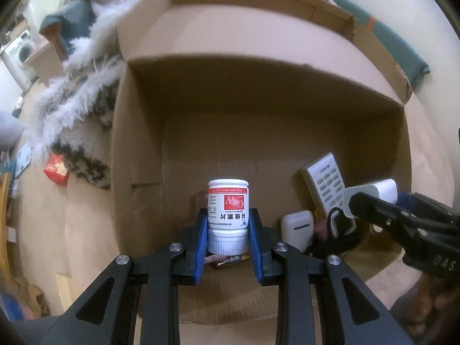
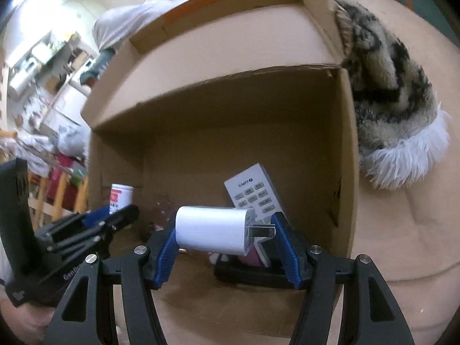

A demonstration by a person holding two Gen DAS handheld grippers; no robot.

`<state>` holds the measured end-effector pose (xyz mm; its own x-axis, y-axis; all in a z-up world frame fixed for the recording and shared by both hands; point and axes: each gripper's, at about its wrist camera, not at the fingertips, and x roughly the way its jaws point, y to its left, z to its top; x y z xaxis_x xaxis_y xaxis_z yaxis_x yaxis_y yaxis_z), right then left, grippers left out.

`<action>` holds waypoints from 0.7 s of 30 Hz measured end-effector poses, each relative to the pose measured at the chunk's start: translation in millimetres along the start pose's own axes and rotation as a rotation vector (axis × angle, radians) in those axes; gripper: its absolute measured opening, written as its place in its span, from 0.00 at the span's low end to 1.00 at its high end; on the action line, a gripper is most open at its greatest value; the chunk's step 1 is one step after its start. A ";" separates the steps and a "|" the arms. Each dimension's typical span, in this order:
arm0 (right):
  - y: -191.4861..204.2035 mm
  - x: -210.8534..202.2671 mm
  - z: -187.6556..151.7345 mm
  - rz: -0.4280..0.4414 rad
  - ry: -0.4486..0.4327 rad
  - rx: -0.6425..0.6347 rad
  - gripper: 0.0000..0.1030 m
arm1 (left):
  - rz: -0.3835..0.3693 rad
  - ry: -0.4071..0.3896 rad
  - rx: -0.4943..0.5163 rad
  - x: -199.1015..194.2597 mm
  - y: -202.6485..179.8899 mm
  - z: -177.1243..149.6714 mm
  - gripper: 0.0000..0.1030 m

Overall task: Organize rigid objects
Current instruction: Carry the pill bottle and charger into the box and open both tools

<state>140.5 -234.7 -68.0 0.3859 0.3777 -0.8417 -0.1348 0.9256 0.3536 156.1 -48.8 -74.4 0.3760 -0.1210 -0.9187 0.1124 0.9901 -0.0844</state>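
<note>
My left gripper (image 1: 228, 230) is shut on a white pill bottle (image 1: 228, 215) with a red and white label, held upside down inside an open cardboard box (image 1: 138, 149). My right gripper (image 2: 225, 230) is shut on a white plug-in charger (image 2: 212, 230), gripped lengthwise with its metal prongs against the right finger, also inside the box (image 2: 348, 149). The right gripper and charger (image 1: 373, 192) show at the right of the left wrist view. The left gripper and bottle (image 2: 120, 197) show at the left of the right wrist view.
In the box lie a white remote control (image 1: 325, 184), a white earbud case (image 1: 296, 227), a black cable (image 1: 336, 241) and batteries (image 1: 230, 260). A furry patterned garment (image 2: 385, 92) lies against the box. A red packet (image 1: 56, 169) lies outside it.
</note>
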 end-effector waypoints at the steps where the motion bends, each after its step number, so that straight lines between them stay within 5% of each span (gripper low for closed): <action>1: 1.8 1.4 0.1 0.002 0.000 -0.007 0.64 | 0.000 0.002 -0.003 4.0 -0.3 -1.8 0.23; 21: 21.2 25.9 -4.6 -0.052 0.056 -0.076 0.64 | 0.061 -0.021 0.046 13.2 -12.9 -9.6 0.23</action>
<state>143.4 -205.2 -84.1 0.3426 0.3282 -0.8803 -0.1859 0.9421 0.2790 150.8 -62.5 -89.2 0.4023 -0.0627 -0.9134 0.1304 0.9914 -0.0107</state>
